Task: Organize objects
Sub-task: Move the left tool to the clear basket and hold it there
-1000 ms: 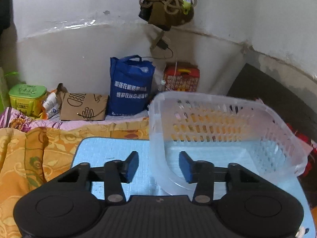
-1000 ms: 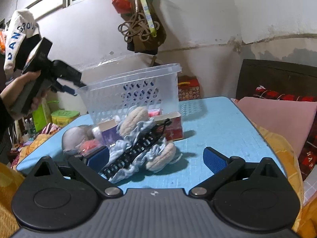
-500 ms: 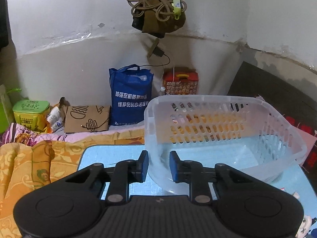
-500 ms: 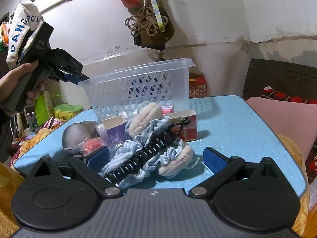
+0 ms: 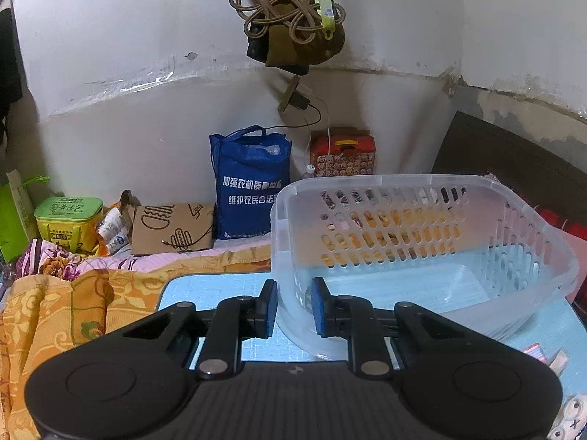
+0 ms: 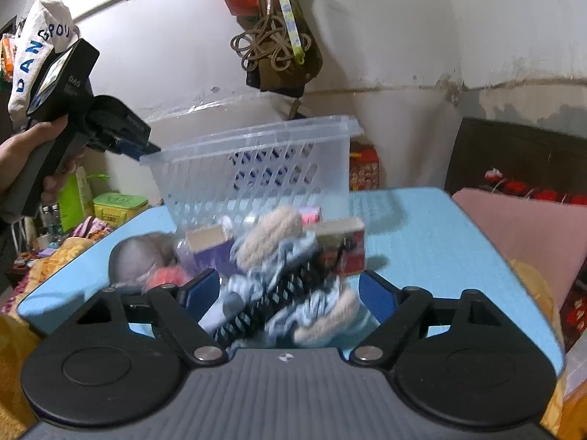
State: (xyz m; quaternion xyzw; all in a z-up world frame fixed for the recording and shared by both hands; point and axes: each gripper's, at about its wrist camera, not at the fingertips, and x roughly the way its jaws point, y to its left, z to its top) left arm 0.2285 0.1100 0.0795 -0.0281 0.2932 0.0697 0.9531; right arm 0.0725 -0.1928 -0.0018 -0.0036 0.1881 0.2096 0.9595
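Note:
A clear plastic basket point(image 5: 422, 238) stands tilted on the blue mat point(image 5: 205, 286). My left gripper point(image 5: 293, 308) is shut on its near wall, one pad inside and one outside. The right wrist view shows that same left gripper point(image 6: 143, 150), held by a hand point(image 6: 25, 146), pinching the basket point(image 6: 256, 168) at its rim corner. My right gripper point(image 6: 291, 293) is closing around a bundle of light-blue fabric point(image 6: 293, 256) with beige pads and a black coiled piece. The bundle fills the gap between the blue pads, and the picture is blurred there.
Behind the bundle lie a grey round soft thing point(image 6: 143, 253), a purple box point(image 6: 209, 245) and a red box point(image 6: 345, 245). A pink pillow point(image 6: 521, 227) lies at the right. A blue bag point(image 5: 249, 190), a green tin point(image 5: 68, 216) and an orange blanket point(image 5: 55, 311) lie beyond the mat.
The left jaws closed from open onto the basket's wall. The right gripper moved forward over the bundle and its jaws narrowed around it.

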